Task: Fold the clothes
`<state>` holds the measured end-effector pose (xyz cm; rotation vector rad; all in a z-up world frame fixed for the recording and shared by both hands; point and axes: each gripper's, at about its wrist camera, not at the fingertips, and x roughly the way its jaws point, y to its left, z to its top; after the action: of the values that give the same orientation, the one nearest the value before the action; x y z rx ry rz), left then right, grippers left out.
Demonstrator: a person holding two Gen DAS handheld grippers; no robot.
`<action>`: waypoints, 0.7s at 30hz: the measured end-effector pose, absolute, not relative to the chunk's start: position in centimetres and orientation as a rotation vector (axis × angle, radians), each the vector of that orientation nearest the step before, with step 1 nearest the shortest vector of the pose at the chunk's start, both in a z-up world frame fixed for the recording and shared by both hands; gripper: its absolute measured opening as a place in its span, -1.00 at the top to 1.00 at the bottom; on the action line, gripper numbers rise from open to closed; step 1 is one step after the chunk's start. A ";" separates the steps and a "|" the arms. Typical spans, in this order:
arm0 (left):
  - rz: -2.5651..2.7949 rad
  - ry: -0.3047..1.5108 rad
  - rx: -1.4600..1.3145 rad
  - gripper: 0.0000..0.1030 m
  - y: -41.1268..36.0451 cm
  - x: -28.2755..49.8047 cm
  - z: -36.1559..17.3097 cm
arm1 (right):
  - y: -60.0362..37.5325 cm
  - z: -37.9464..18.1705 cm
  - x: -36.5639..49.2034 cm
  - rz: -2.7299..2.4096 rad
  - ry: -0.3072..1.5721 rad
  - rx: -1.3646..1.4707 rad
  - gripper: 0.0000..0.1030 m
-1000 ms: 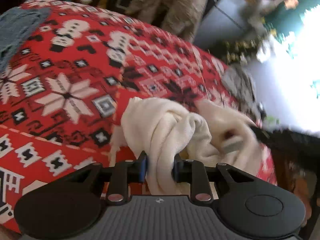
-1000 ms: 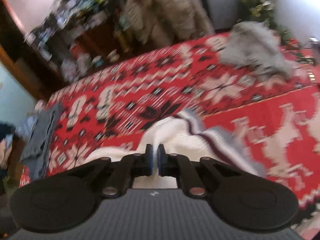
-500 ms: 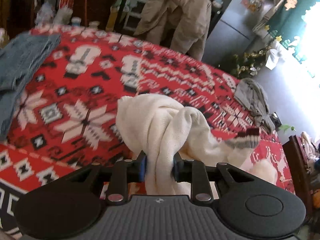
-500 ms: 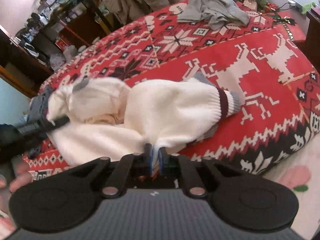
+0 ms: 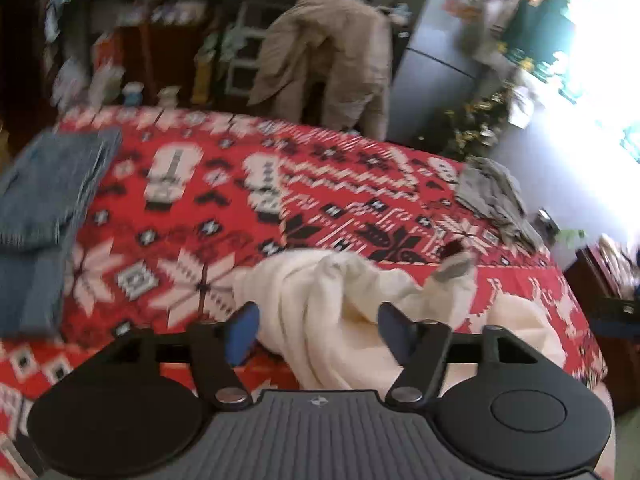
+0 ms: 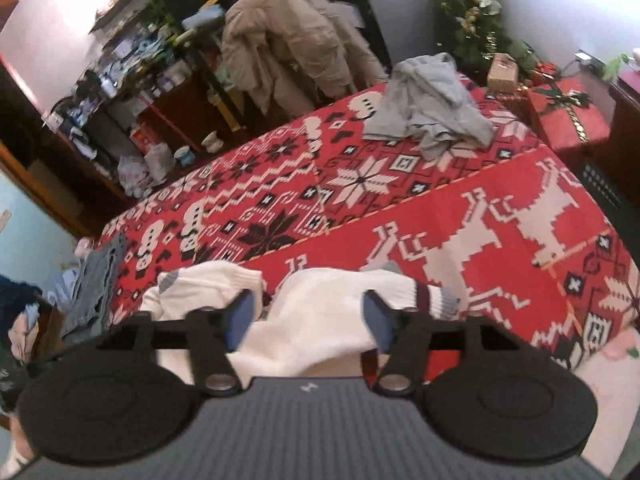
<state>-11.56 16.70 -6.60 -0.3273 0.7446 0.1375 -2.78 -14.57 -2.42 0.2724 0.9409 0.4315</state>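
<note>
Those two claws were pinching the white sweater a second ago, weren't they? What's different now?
Both have let go. The left claw and right claw were clamped on the cream sweater; now their jaws are opening and the sweater lies slack on the red patterned blanket. The sleeve with the striped cuff has been laid out flatter. The grey garment and folded jeans stayed put.

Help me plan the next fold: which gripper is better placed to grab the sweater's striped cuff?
Right, probably. The right gripper has its jaws opening over the cream sweater, with the striped cuff just beside one finger. From the left gripper, that cuff sits farther off across bunched fabric.
</note>
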 end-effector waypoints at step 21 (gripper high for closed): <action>-0.043 0.656 0.060 -0.91 11.8 -9.7 -6.6 | -12.7 -4.3 -3.2 0.395 0.857 0.116 -0.99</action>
<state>-9.71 11.77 -6.60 0.0604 0.6557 -0.0428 -3.16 -12.70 -4.34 0.1161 0.8566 0.3954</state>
